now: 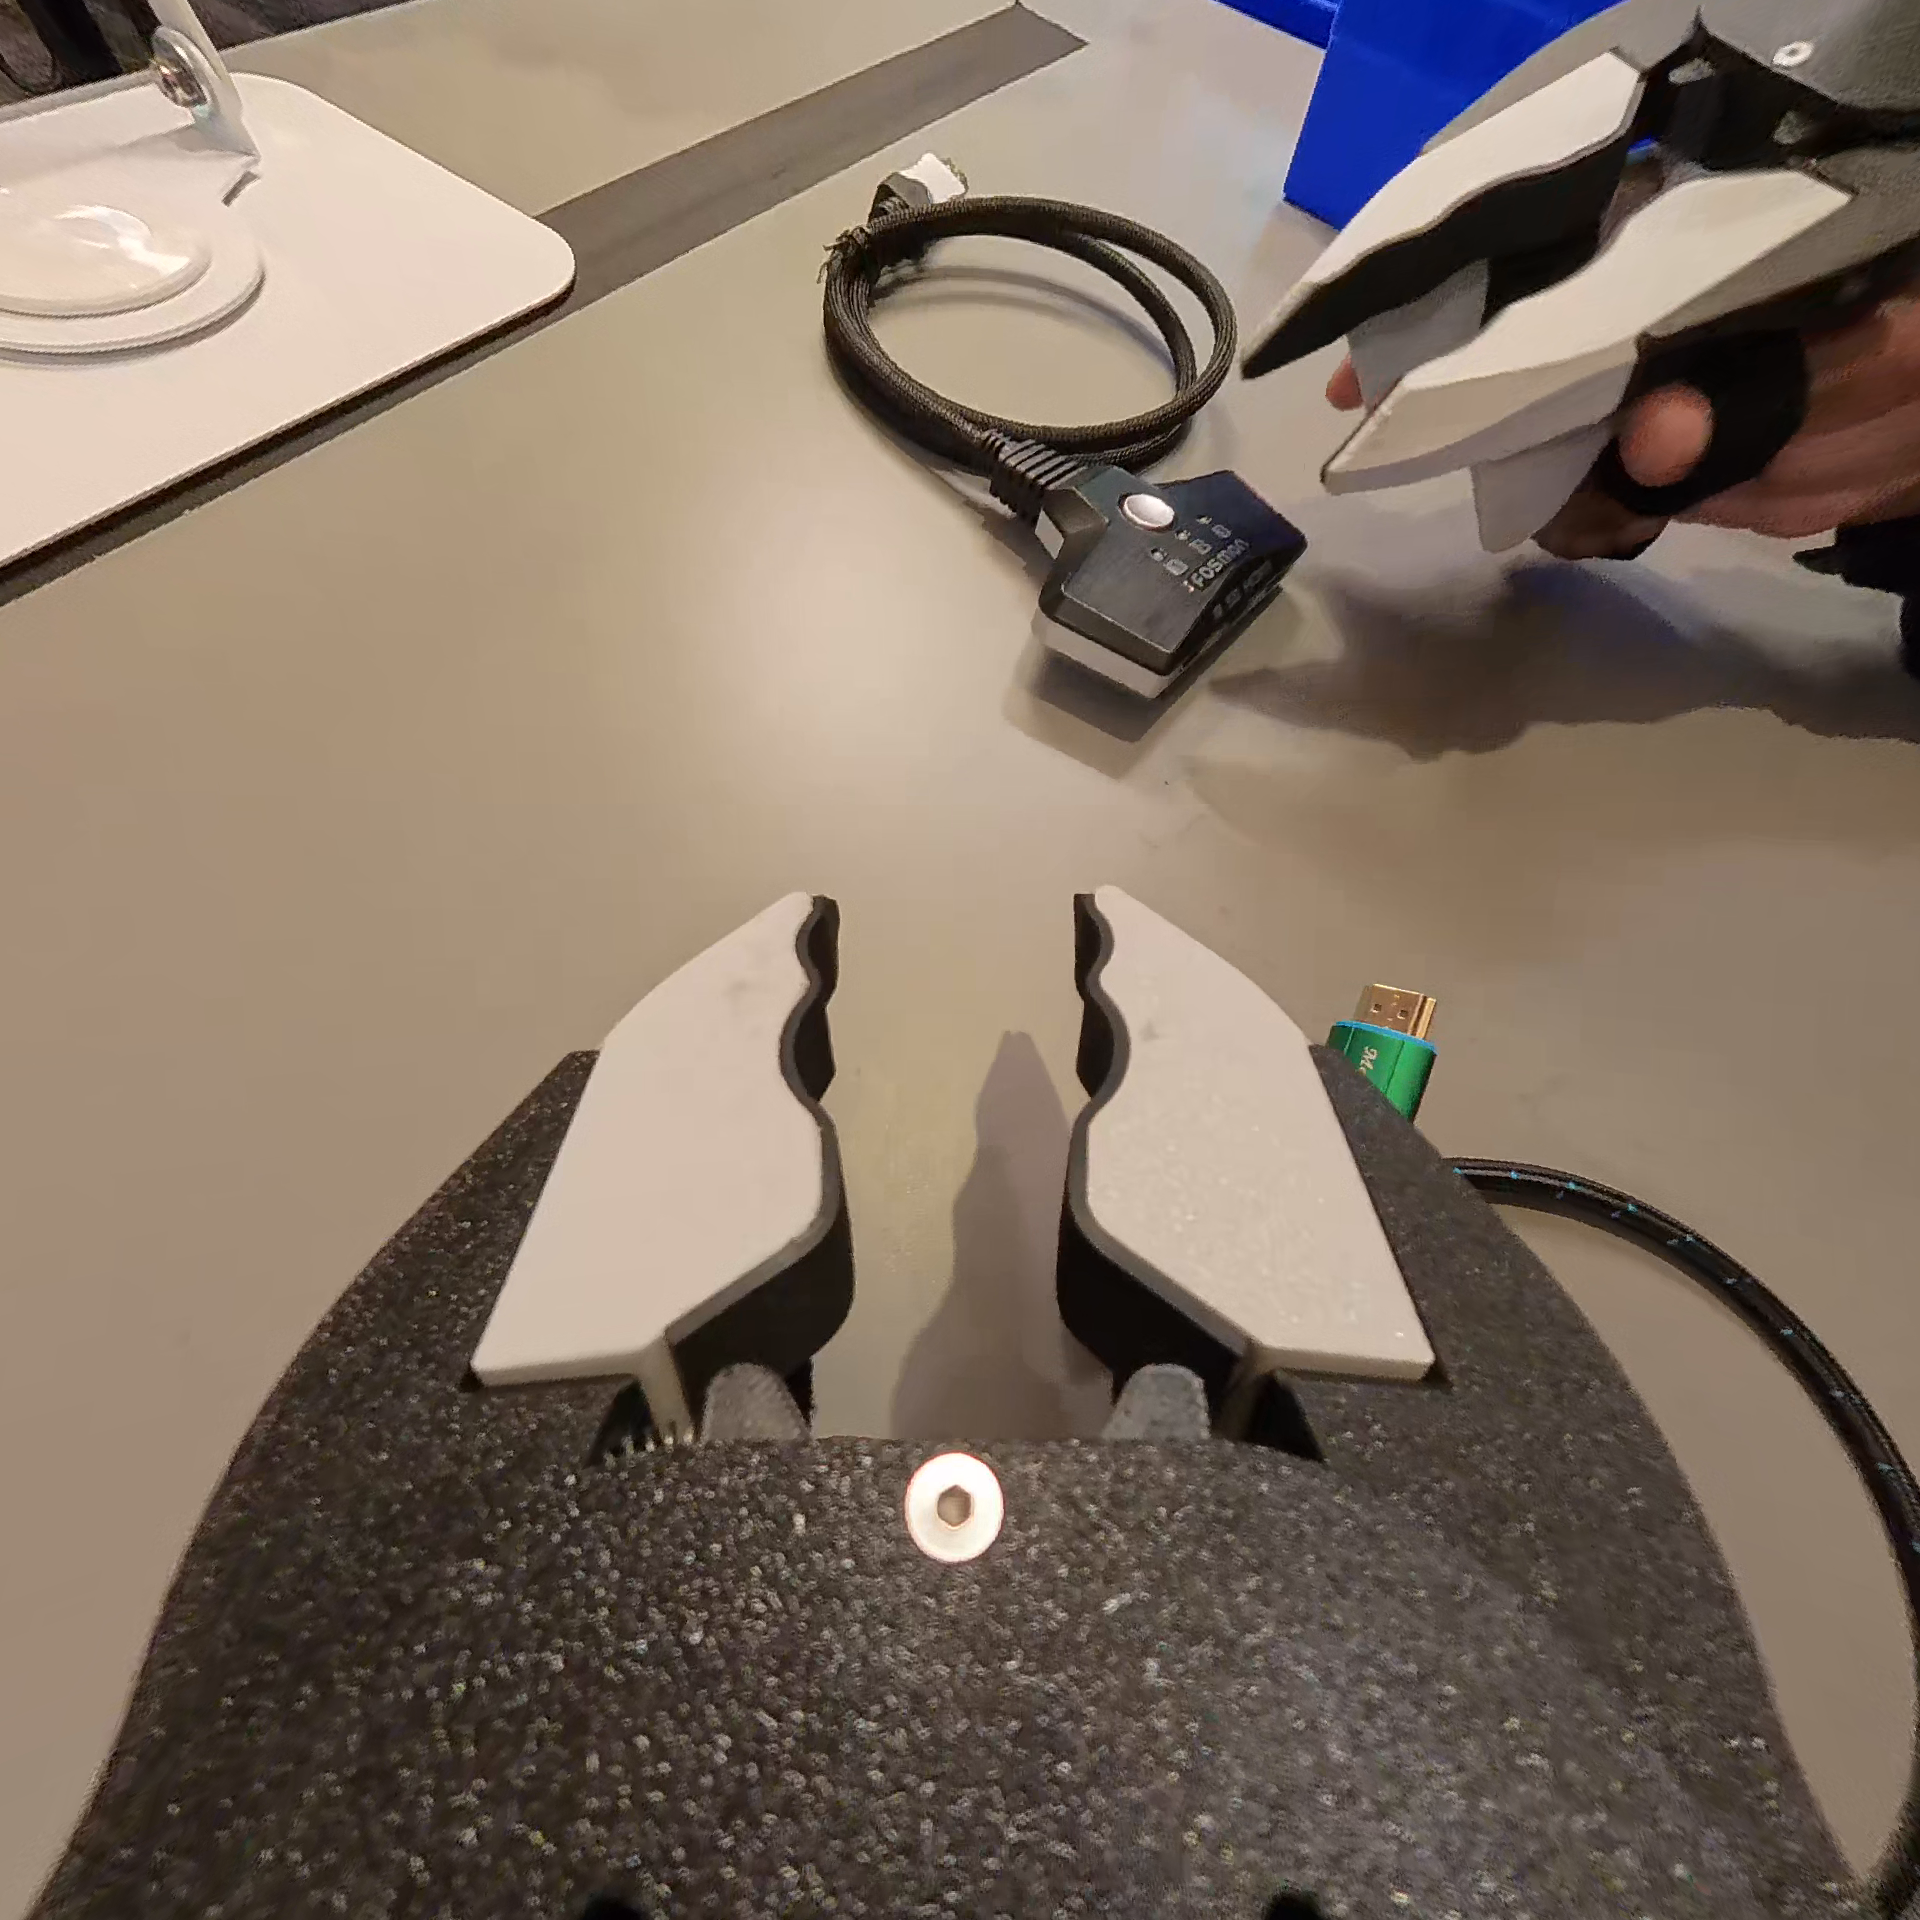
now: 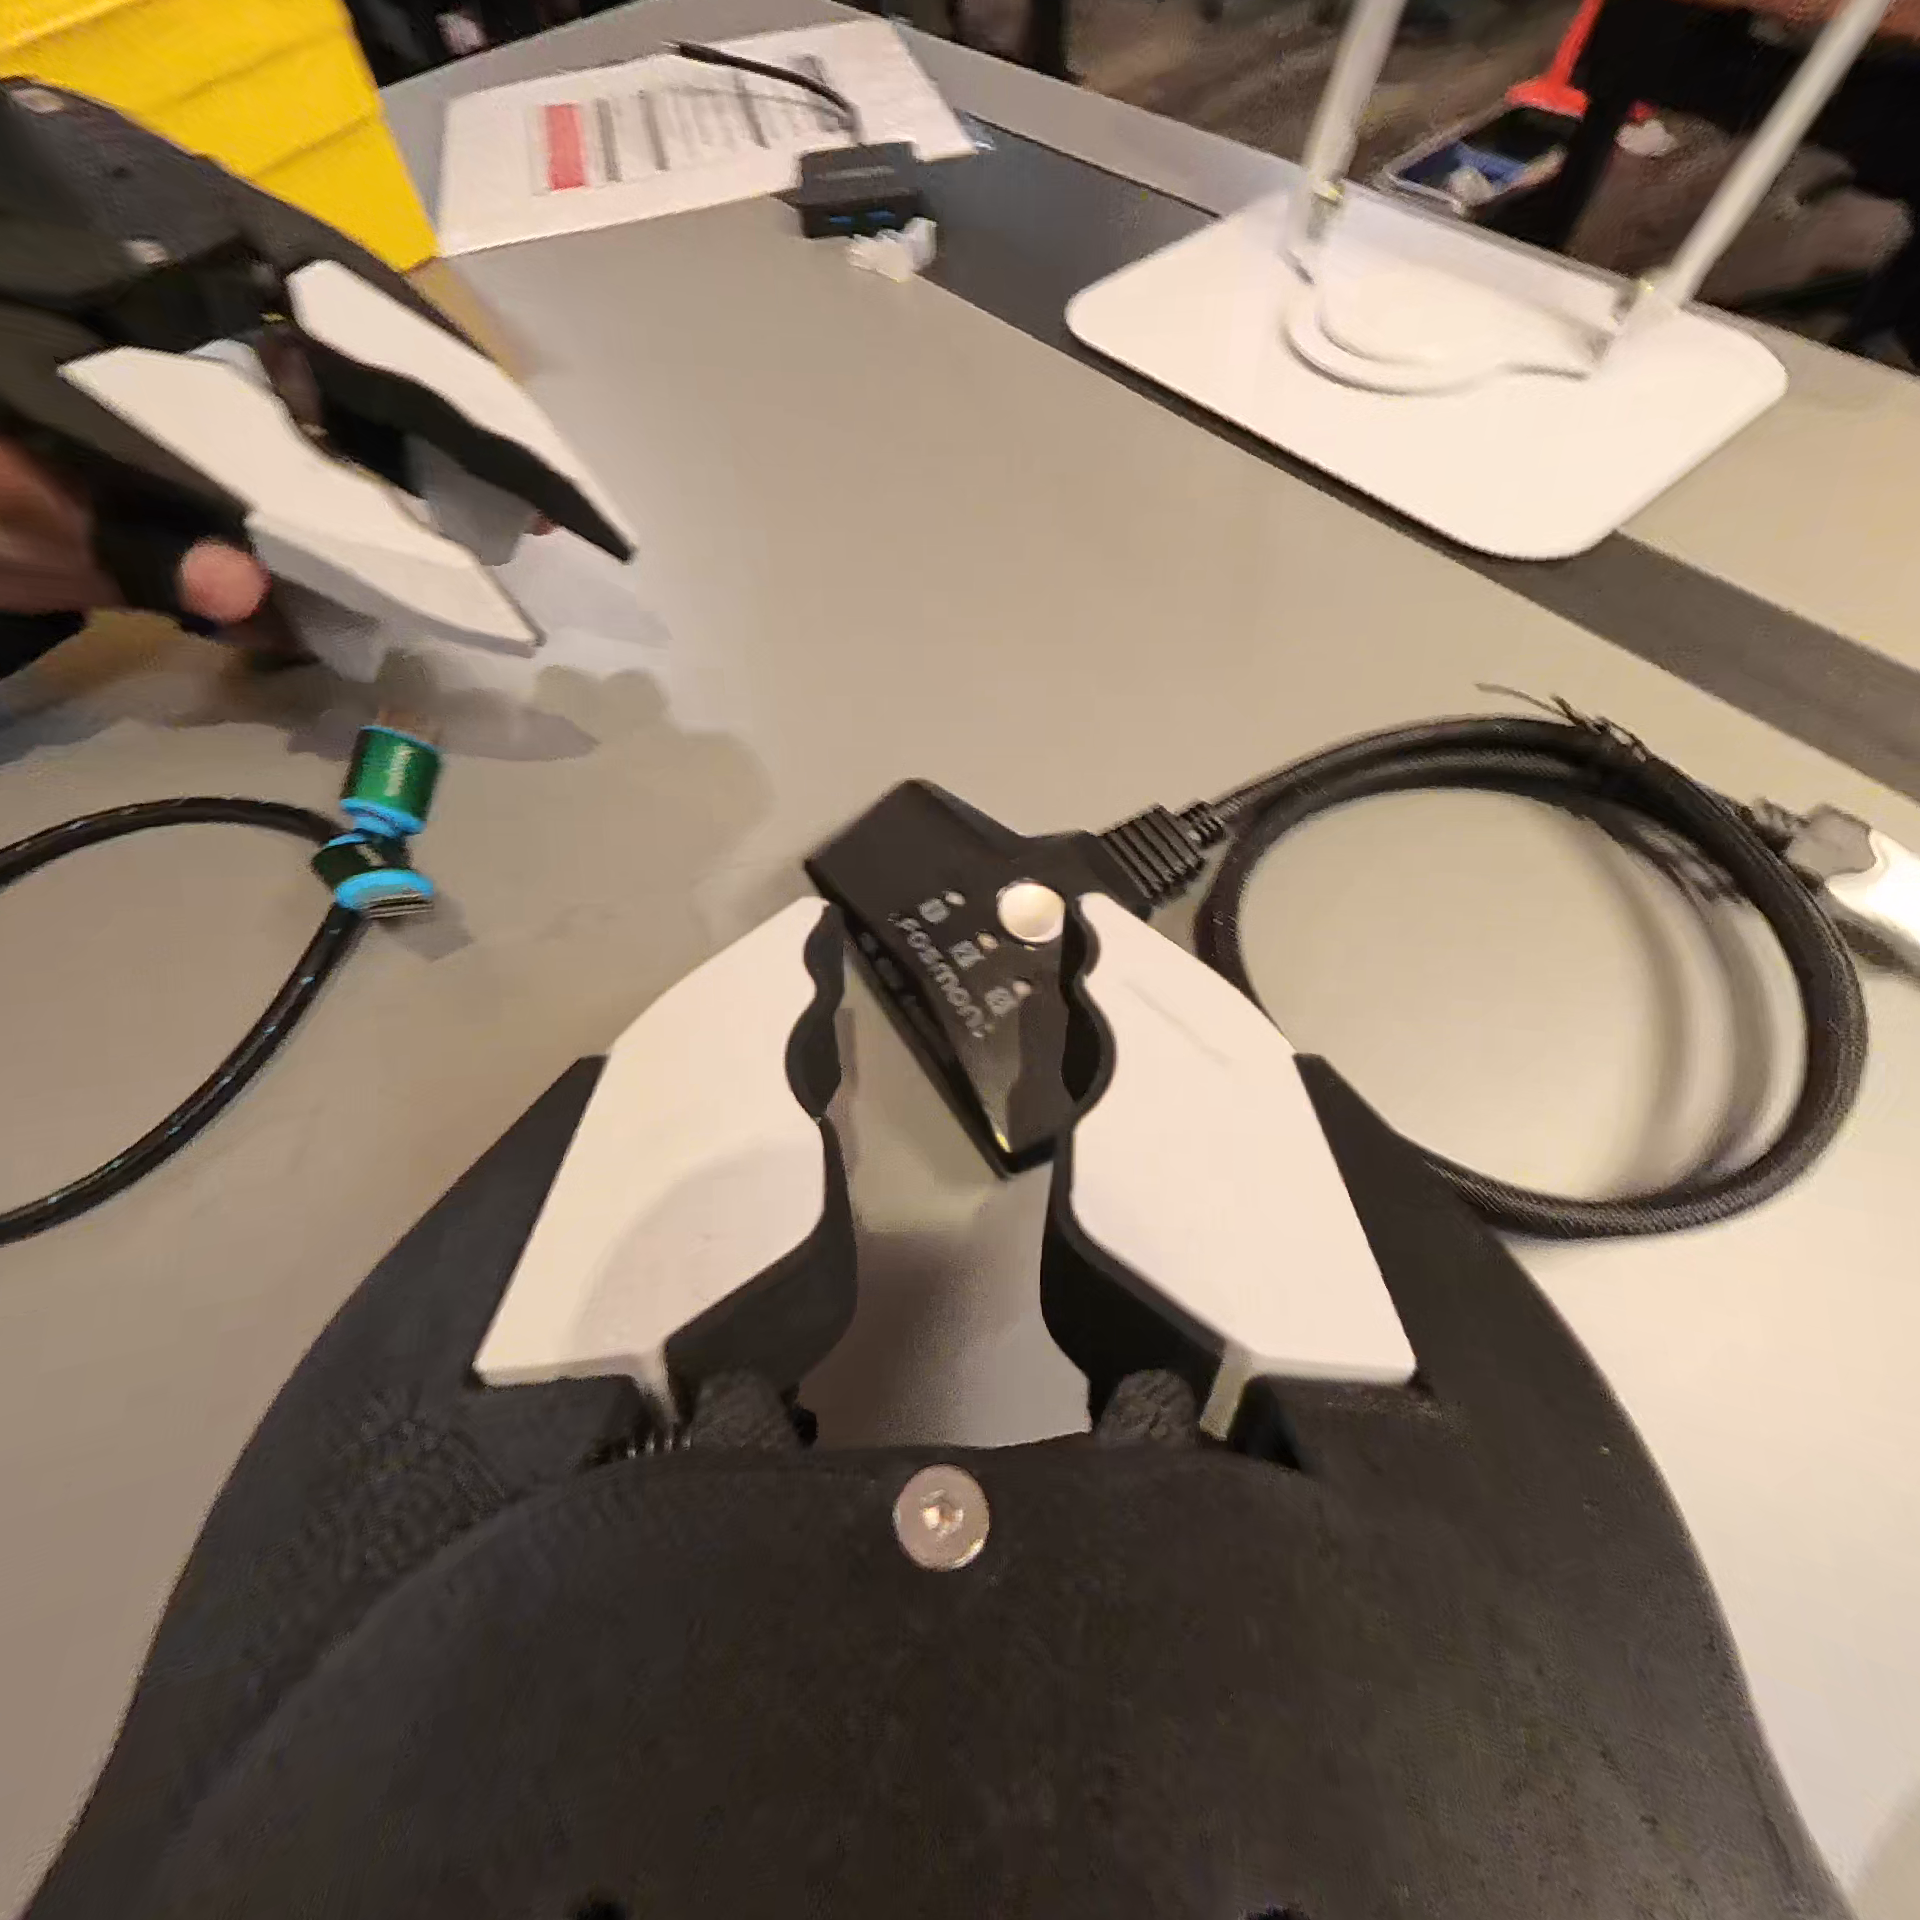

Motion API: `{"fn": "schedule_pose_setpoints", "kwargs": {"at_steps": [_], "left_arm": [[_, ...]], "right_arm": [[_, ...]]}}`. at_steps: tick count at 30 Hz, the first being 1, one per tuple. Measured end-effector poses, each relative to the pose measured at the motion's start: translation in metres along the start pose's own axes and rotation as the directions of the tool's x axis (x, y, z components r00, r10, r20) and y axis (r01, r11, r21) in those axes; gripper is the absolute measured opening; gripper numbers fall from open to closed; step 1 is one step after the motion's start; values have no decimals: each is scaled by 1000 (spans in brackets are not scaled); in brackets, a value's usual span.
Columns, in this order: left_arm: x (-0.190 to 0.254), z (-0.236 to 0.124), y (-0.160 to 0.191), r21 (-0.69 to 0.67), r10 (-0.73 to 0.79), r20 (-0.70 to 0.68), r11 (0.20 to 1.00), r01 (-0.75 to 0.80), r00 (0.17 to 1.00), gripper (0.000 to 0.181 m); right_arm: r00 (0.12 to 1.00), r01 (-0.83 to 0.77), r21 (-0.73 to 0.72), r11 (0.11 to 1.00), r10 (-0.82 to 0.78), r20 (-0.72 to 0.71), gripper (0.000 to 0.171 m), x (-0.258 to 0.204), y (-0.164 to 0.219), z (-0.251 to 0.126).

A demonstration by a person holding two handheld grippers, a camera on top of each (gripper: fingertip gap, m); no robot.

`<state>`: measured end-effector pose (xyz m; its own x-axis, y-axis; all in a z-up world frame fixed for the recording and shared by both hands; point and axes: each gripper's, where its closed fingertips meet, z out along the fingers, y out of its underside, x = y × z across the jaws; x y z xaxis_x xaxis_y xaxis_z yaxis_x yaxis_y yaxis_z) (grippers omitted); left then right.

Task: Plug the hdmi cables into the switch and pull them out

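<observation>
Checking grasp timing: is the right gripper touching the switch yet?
Apart. The left wrist view shows the right gripper open in the air above and beyond the switch, with bare table visible between them.

White stand base (image 2: 1455, 416) far ahead-right of right jaws; paper sheet (image 2: 686, 114), small black hub (image 2: 857, 187), yellow bin (image 2: 260, 114) ahead-left. Blue bin (image 1: 1382, 114) ahead-right of left jaws.
</observation>
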<state>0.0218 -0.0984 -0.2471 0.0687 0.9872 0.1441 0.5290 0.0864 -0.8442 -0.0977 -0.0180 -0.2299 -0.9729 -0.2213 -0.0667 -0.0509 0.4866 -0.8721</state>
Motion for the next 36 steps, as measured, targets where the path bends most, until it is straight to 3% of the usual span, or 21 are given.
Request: {"fn": "schedule_pose_setpoints", "kwargs": {"at_steps": [7, 13, 24, 26, 30, 33, 36], "left_arm": [[6, -11, -21, 130, -111, -68, 984, 119, 992, 26], [-5, -30, -50, 394, -94, -5, 915, 89, 996, 25], [5, -61, -81, 636, -82, -38, 767, 88, 996, 9], [9, -63, -84, 653, -87, -75, 749, 114, 993, 14], [7, -57, -81, 640, -86, -66, 760, 108, 994, 31], [6, -48, -74, 595, -40, -31, 802, 51, 999, 38], [21, -37, -64, 524, 74, -91, 852, -15, 993, 39]], "right_arm": [[962, 217, 18, 976, -217, 166, 45, -57, 7, 15], [871, 432, 69, 899, -436, 225, 53, -98, 12, 21], [766, 573, 76, 816, -566, 306, 51, -133, 16, 41], [737, 616, 64, 785, -603, 305, 46, -137, 18, 48], [679, 689, 47, 724, -667, 307, 15, -144, 24, 57], [673, 686, 66, 724, -667, 320, 14, -146, 23, 55], [705, 642, 63, 764, -621, 343, 14, -144, 21, 52]]}}
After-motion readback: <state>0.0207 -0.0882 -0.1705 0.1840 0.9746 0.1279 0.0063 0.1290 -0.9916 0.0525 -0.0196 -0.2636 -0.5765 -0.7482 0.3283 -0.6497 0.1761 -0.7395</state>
